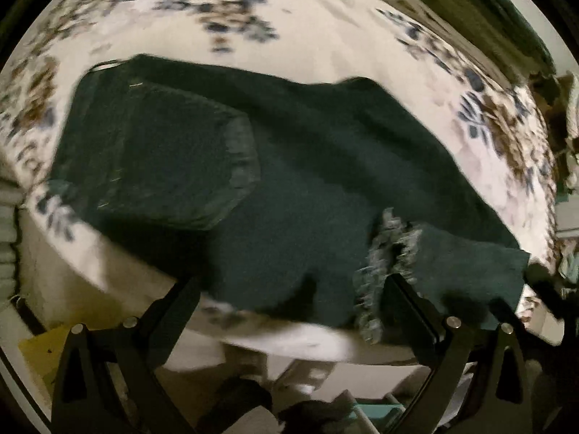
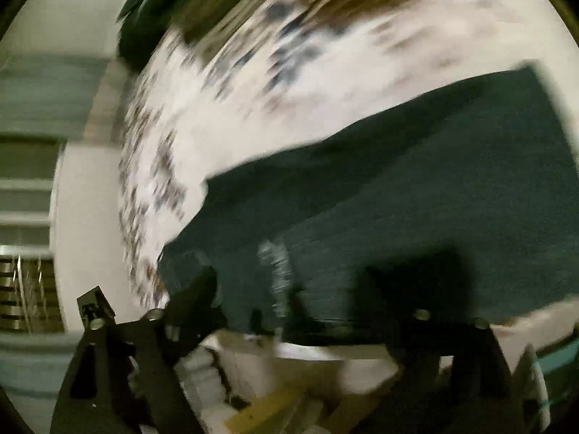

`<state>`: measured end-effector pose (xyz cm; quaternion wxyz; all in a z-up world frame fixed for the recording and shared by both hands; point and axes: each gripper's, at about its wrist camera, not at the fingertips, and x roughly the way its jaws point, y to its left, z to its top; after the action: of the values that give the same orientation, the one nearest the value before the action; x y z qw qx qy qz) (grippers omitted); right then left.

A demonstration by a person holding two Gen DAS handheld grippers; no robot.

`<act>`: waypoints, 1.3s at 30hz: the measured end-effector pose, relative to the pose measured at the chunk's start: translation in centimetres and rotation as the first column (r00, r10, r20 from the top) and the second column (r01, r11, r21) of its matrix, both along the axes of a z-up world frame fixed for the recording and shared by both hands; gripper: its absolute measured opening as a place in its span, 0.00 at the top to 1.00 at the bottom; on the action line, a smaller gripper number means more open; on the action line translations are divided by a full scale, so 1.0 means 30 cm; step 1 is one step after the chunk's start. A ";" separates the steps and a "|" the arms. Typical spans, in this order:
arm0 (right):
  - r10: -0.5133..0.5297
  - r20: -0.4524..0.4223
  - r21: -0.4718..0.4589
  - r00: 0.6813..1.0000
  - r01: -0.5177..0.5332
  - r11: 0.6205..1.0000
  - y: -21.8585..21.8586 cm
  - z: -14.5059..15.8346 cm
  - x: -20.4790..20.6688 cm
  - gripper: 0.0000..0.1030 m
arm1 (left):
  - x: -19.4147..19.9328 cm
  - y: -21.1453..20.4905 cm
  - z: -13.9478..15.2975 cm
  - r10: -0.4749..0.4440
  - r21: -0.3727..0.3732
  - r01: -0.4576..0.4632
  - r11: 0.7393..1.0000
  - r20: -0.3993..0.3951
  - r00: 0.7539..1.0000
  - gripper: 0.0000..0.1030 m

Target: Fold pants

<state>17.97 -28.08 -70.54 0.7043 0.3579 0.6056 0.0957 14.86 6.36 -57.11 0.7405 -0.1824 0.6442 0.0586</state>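
Note:
Dark green pants [image 1: 289,166] lie on a floral bedsheet [image 1: 325,47], back pocket [image 1: 163,152] up at the left, a frayed rip [image 1: 383,264] near the front edge. My left gripper [image 1: 289,285] is open, its fingers wide apart over the pants' near edge, holding nothing. In the right wrist view the pants [image 2: 416,188] stretch from the centre to the right, blurred by motion. My right gripper [image 2: 289,289] is open, its fingers apart over the pants' near end by the frayed rip [image 2: 277,264].
The bed's white front edge [image 1: 119,264] runs just below the pants. A yellow object [image 1: 43,347] and clutter lie on the floor below. A dark cloth [image 1: 488,11] lies at the bed's far right. Shelves [image 2: 25,188] stand at left in the right wrist view.

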 end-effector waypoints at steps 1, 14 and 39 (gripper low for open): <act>-0.031 -0.005 -0.035 1.000 0.031 0.999 -0.054 0.005 -0.012 0.16 | 0.021 -0.020 -0.009 -0.009 -0.016 0.009 1.000 -0.005 1.000 0.00; -0.143 -0.039 -0.216 0.989 0.132 0.968 -0.346 -0.044 -0.065 0.16 | 0.133 -0.381 -0.064 -0.305 0.156 0.299 0.941 0.017 0.952 0.93; 0.051 -0.117 -0.105 0.992 -0.064 0.992 0.020 -0.029 -0.036 0.16 | -0.048 0.061 -0.042 0.216 -0.293 -0.250 0.923 -0.144 0.966 0.75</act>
<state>16.89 -27.47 -71.40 0.6841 0.3063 0.6590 0.0623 13.42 8.19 -58.37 0.6542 -0.3679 0.6585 0.0548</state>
